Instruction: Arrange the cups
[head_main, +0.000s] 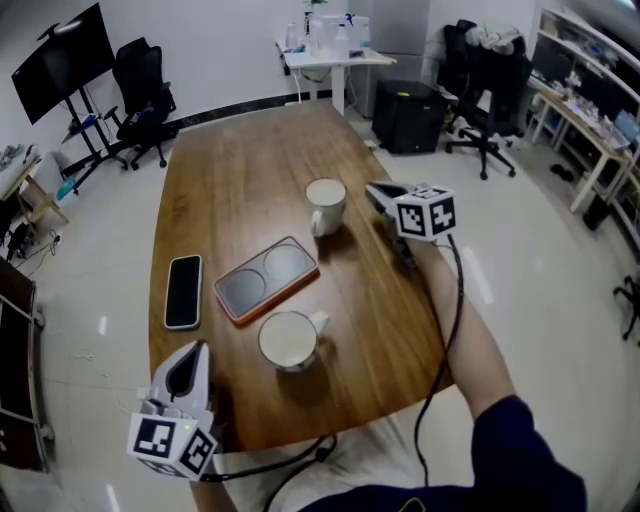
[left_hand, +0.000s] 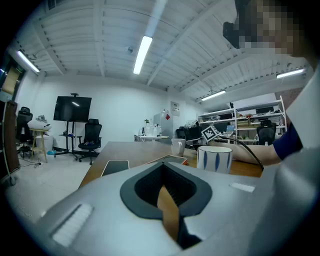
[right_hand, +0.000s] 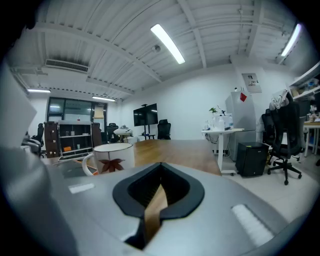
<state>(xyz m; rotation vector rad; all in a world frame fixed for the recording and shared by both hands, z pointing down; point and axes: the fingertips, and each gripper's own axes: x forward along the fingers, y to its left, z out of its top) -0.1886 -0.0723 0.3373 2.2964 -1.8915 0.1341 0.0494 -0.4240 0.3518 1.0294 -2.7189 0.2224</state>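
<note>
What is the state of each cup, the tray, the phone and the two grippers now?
Far cup: upright, looks empty, beside the tray.
Near cup: upright, looks empty, beside the tray.
Tray: flat on the table, nothing on it.
Phone: lying flat, screen dark.
Left gripper: fingers shut, empty.
Right gripper: fingers shut, empty.

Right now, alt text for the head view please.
Wooden table with two white cups, a far cup and a near cup, an orange-rimmed tray between them and a black phone at left. The right gripper is beside the far cup, the left gripper at the near edge; both shut, empty.
</note>
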